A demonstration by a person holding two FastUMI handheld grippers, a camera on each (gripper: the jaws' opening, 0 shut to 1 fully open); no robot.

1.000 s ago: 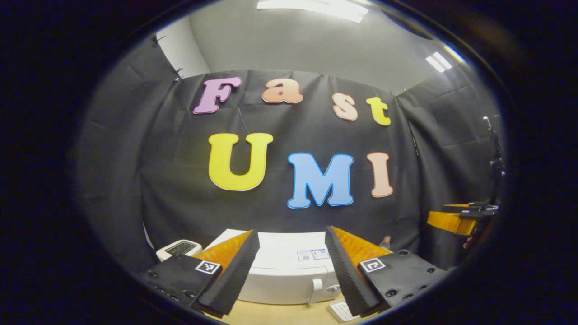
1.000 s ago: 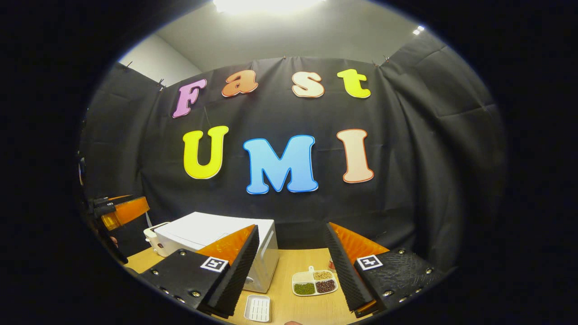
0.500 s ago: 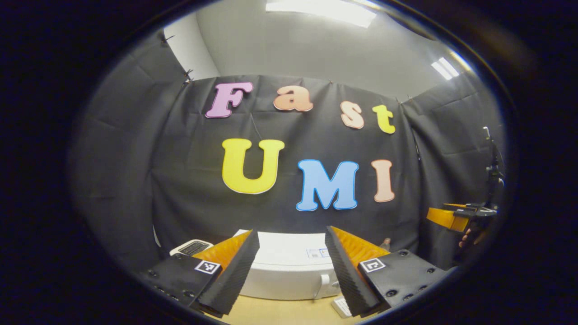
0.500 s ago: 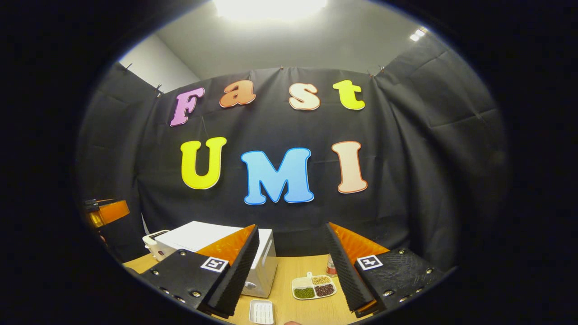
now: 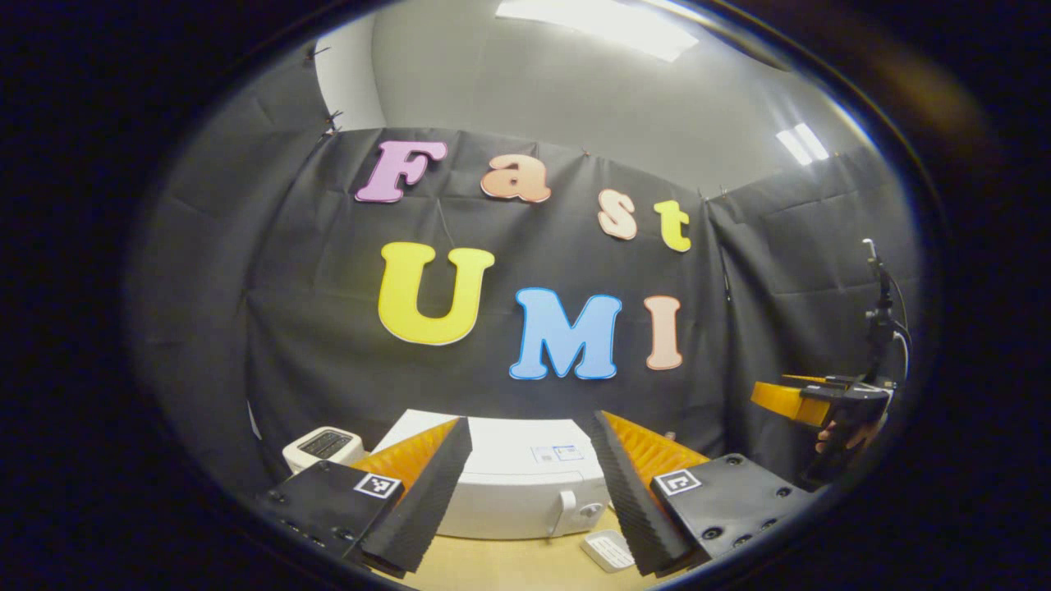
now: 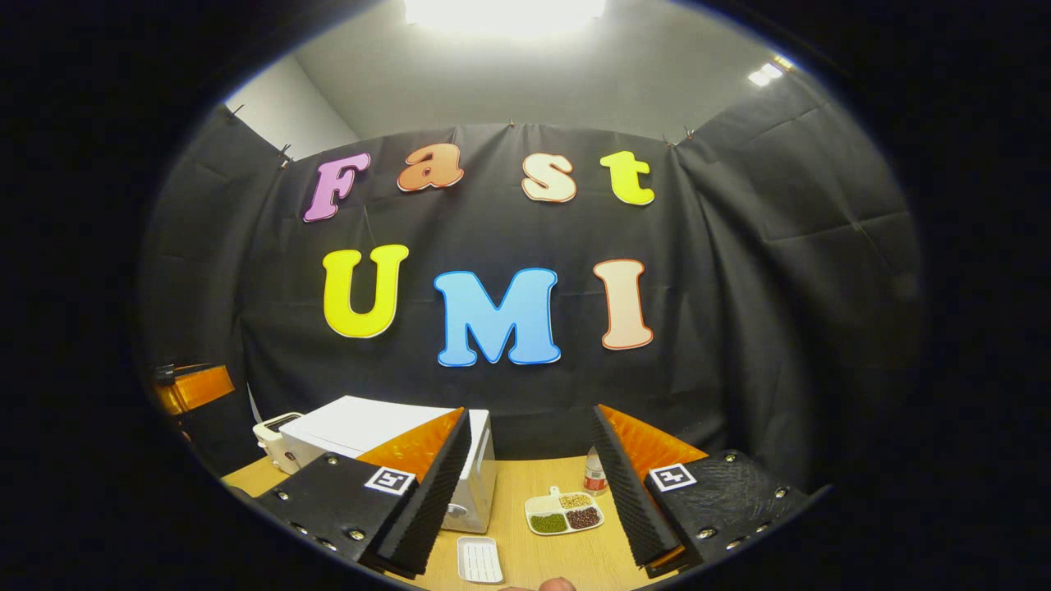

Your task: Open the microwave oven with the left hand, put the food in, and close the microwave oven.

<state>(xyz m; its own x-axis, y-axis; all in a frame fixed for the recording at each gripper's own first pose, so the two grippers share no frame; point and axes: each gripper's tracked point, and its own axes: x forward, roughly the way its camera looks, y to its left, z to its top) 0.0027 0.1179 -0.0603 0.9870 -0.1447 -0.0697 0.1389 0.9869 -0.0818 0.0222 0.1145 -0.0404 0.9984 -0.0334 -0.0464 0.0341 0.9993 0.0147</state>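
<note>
The white microwave (image 5: 517, 484) stands on the wooden table straight ahead in the left gripper view, door shut, with its handle (image 5: 565, 505) at the front right. My left gripper (image 5: 530, 492) hangs open above and before it, touching nothing. A white divided plate of beans (image 6: 565, 513) lies on the table to the right of the microwave (image 6: 369, 427) in the right gripper view. My right gripper (image 6: 530, 492) is open and empty, high above the table. The other gripper (image 5: 800, 400), held by a hand, shows at the far right of the left gripper view.
A white toaster-like appliance (image 5: 324, 446) sits left of the microwave. A small white ridged tray (image 6: 479, 560) lies on the table in front, and a small bottle (image 6: 593, 470) stands behind the plate. Black cloth walls close in the booth.
Both cameras have tilted down a little over the second, so more of the table and the white tray show. Both grippers have stayed open, and nothing on the table has moved.
</note>
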